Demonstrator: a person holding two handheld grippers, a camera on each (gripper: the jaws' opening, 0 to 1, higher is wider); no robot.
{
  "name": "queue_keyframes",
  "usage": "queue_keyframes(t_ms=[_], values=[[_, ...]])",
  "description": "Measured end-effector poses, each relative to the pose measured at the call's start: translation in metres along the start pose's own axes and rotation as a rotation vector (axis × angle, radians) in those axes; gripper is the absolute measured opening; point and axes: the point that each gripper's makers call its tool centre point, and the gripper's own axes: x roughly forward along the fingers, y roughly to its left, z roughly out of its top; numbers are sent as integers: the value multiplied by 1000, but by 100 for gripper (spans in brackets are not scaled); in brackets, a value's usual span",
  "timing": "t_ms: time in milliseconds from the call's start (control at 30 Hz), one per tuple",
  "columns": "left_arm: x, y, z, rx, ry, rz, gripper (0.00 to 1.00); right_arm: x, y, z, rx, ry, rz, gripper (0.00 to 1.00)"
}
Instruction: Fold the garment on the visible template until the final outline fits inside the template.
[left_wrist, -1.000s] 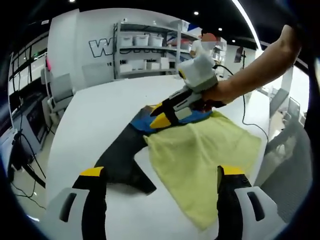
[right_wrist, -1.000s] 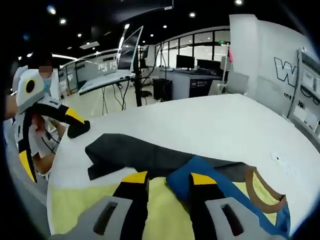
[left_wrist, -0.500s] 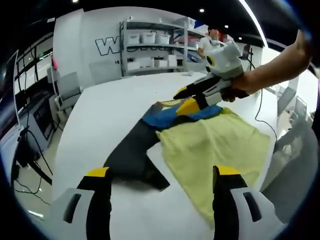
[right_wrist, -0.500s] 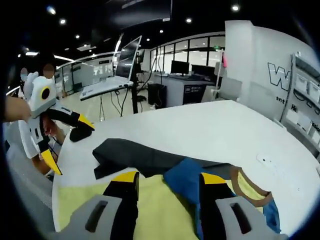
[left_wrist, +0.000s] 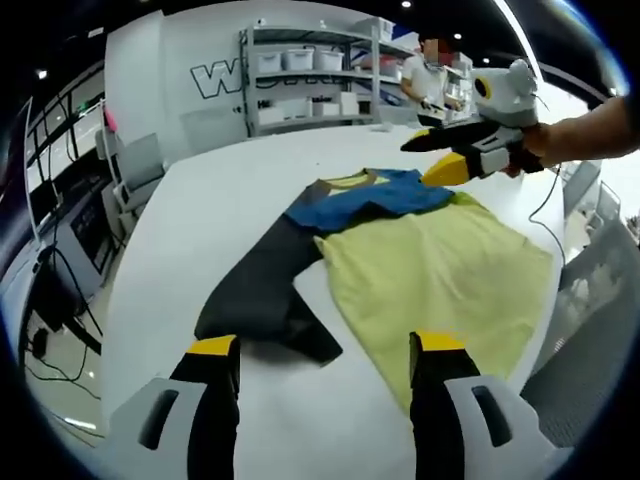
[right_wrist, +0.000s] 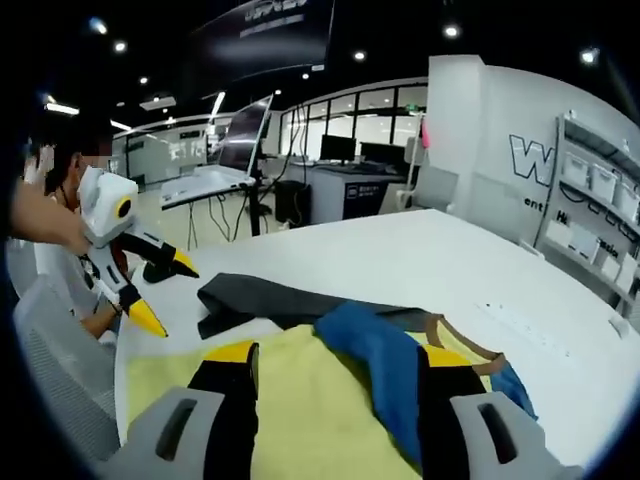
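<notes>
— From the left gripper view, why does the garment lie like that?

— The soft yellow, blue and dark grey cloth garment (left_wrist: 400, 250) is spread on the big white table (left_wrist: 200, 210), I think so that its outline can be judged before a fold. The yellow body lies flat to the right, the dark sleeve (left_wrist: 262, 300) stretches toward the camera, and the blue part with a brown collar is at the far end. A template I cannot make out; perhaps the cloth covers it.

— And the grippers?

— The left gripper (left_wrist: 325, 355) hangs over the near edge of the table, its two yellow-tipped black jaws wide apart, with nothing between them. The right gripper (left_wrist: 455, 160) is held by a hand above the far corner of the garment, jaws apart, not touching the cloth.

— Any containers?

— On the grey metal shelves (left_wrist: 310, 75) by the wall stand white plastic boxes (left_wrist: 300, 60). What is in them I cannot tell.

— Now the right gripper view?

— The right gripper (right_wrist: 335, 360) floats just above the yellow body, jaws apart and empty. The garment (right_wrist: 330, 400) lies directly under it, with the blue sleeve folded across between the jaws. The left gripper (right_wrist: 145, 285) is at the table edge beyond the dark sleeve (right_wrist: 270, 298), open too. I judge that both are free to choose the next grip.
</notes>
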Motion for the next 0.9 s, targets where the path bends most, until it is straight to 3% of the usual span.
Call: queue_keyframes(t_ms=[267,500,900], values=[[11,8,-1,-60,16,22,59,-43,-7,-9,18,-5,-66,69],[18,27,0,-81,42,80,46,-93,-14,-25,19,-4,-154,69],[23,34,6,-73,52,87,39,-153,-21,-54,59,28,-260,70]])
